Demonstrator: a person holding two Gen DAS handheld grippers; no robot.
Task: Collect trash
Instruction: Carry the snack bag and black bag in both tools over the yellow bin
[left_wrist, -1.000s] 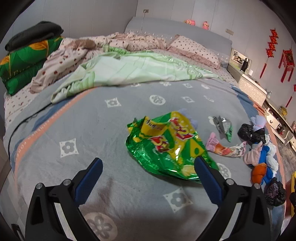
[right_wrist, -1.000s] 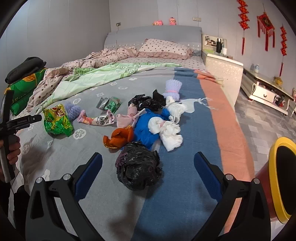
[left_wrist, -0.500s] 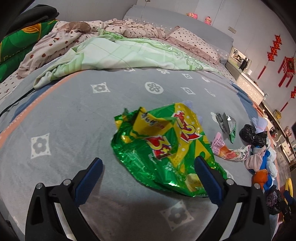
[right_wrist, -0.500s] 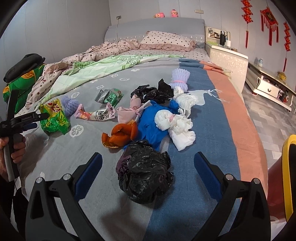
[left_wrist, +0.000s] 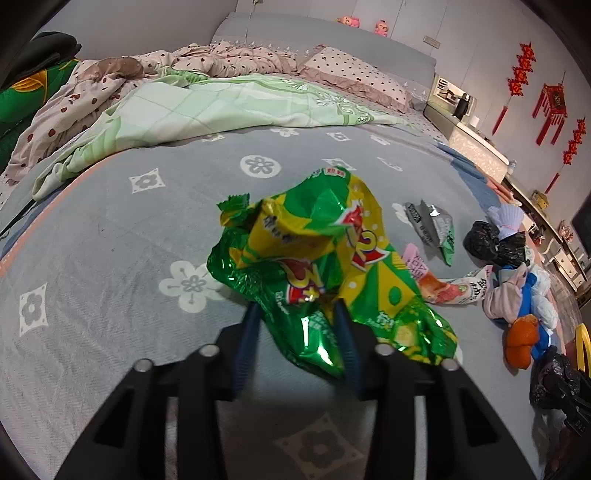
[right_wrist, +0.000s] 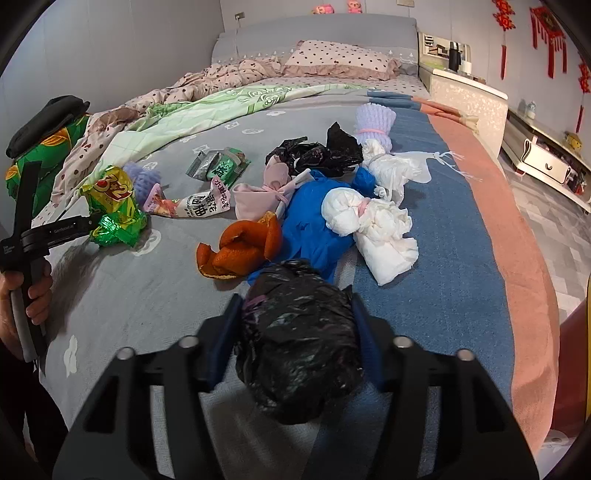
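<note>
- The green and yellow snack bag (left_wrist: 321, 266) is pinched between the blue pads of my left gripper (left_wrist: 297, 314); my jaws have just been closing, and the foil is crumpled up between them, its lower end on the grey bedspread (left_wrist: 110, 258), well in from the bed's edges.
- The knotted black bag (right_wrist: 299, 332) sits between the pads of my right gripper (right_wrist: 295, 314), which has also just been closing; both pads press its sides, and it rests where the bedspread's grey meets the blue stripe, toward the foot of the bed.
- Just beyond the black bag lie an orange peel (right_wrist: 240, 247), a blue bag (right_wrist: 314, 221) and a white tied bundle (right_wrist: 373, 225), touching one another.
- Further toward the headboard are a pink bundle (right_wrist: 258, 195), another black bag (right_wrist: 317, 155), a lilac knitted piece (right_wrist: 375, 125), a pink wrapper (right_wrist: 192, 203) and a grey-green wrapper (right_wrist: 218, 166).
- At the bed's left edge, a hand (right_wrist: 33, 291) grips the left gripper's handle.
- A pale green quilt (left_wrist: 221, 107) lies crumpled near the pillows.
</note>
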